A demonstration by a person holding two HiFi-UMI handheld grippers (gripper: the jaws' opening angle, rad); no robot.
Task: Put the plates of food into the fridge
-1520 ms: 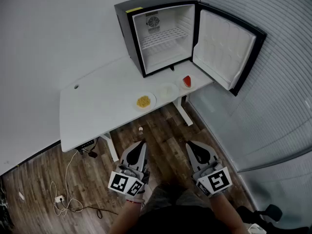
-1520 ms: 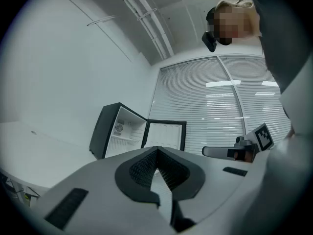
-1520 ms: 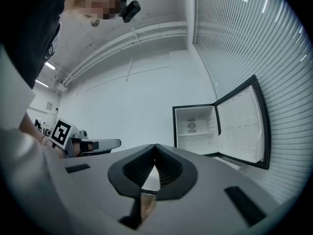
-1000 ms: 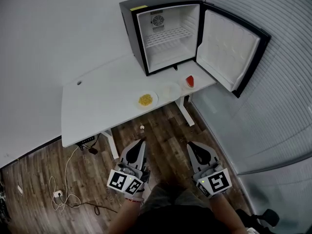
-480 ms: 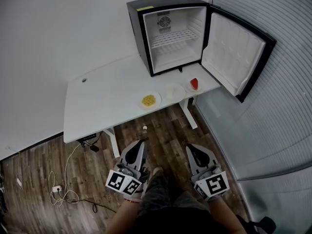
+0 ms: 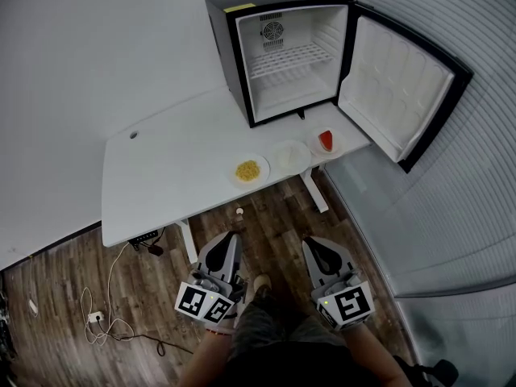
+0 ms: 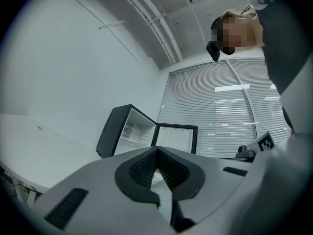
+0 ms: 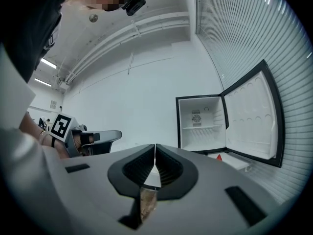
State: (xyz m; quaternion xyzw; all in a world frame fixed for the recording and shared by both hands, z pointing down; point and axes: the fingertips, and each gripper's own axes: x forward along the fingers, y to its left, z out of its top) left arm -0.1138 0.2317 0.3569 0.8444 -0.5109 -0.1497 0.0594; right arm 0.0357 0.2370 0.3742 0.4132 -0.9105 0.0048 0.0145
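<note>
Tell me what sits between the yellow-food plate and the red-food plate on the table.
One more white plate, its contents too pale to tell, shown in the head view.

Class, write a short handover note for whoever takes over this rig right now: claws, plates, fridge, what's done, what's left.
Left claw: shut, empty, over the floor, short of the table.
Right claw: shut, empty, beside it.
Plates: three along the table's near edge, the yellow-food plate, the pale plate whose contents I cannot make out, and the red-food plate.
Fridge: door open, nothing inside.
Done: no plate moved.
Left: put all three plates in.
</note>
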